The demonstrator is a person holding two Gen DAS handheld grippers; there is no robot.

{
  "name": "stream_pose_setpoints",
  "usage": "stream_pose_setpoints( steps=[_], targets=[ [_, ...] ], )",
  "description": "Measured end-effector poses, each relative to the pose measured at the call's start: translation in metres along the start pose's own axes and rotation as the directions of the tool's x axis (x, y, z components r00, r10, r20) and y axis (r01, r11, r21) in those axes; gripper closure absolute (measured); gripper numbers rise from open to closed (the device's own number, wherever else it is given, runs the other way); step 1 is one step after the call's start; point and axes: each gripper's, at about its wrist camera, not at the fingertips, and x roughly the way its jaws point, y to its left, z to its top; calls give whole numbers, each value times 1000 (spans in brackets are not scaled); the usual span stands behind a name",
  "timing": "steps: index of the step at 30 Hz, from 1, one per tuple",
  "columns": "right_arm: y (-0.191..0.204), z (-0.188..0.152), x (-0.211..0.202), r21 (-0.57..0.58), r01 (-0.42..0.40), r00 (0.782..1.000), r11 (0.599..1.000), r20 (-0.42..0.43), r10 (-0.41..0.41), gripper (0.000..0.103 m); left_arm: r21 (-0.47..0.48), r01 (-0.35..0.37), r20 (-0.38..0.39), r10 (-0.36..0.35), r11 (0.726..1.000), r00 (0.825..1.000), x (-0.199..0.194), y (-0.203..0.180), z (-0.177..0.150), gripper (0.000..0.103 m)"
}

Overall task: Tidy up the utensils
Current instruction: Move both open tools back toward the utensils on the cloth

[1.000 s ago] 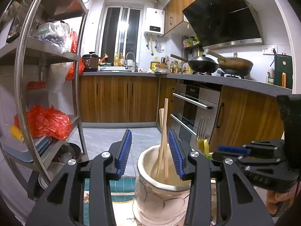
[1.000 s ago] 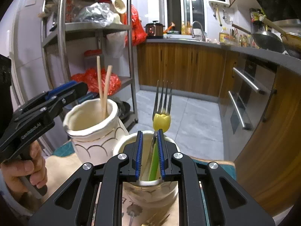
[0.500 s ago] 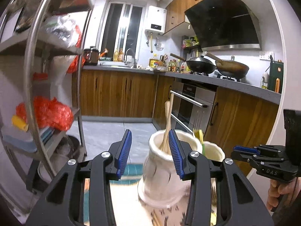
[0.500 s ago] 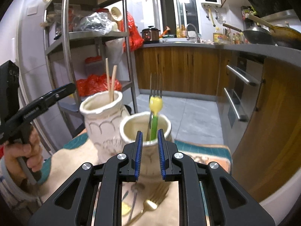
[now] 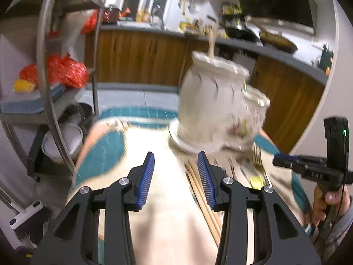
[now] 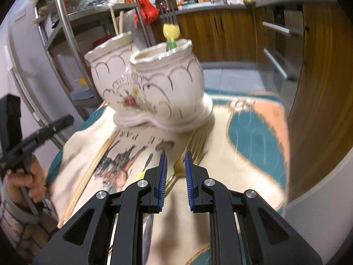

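Both tools have dropped from jar-rim height to just above the desk within the last second. The left tool (image 5: pixel 175 172) is half open and empty, blue pads apart over bare cloth, with the loose chopsticks (image 5: pixel 201 190) just beside its right pad, not between the pads. The right tool (image 6: pixel 175 174) is narrowly open and empty; a second ago it straddled the green-handled fork (image 6: pixel 170 29), which now stands free in the right jar (image 6: pixel 167 88). The gold fork (image 6: pixel 194 145) lies on the cloth under its tips, tines toward the jar base. Judgement: one fork is placed, and both tools are lining up for the next pickups, chopsticks left, gold fork right. The left jar (image 5: pixel 211 97) touches the right jar near the far edge of the desk (image 6: pixel 253 137) and already holds upright chopsticks (image 6: pixel 117 22). The left view is heavily motion-blurred, so jar detail and the fork there are smeared. The gold fork's handle is hidden behind the right tool. Whether other small utensils lie beside it is hard to make out.
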Motion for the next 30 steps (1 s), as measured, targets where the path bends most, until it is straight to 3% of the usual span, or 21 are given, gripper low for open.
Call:
stream_pose_setpoints(
  steps=[14,30],
  targets=[
    [6,-11,18,0,-27,995,1000,-92,27,85,105,27,-186,-7,994,983,26,-18,-29,62],
    [1,-15,12,-33,23,991,999,-133,-28,91,166,50,-219,-13,985,976,15,-27,-40,66]
  ],
)
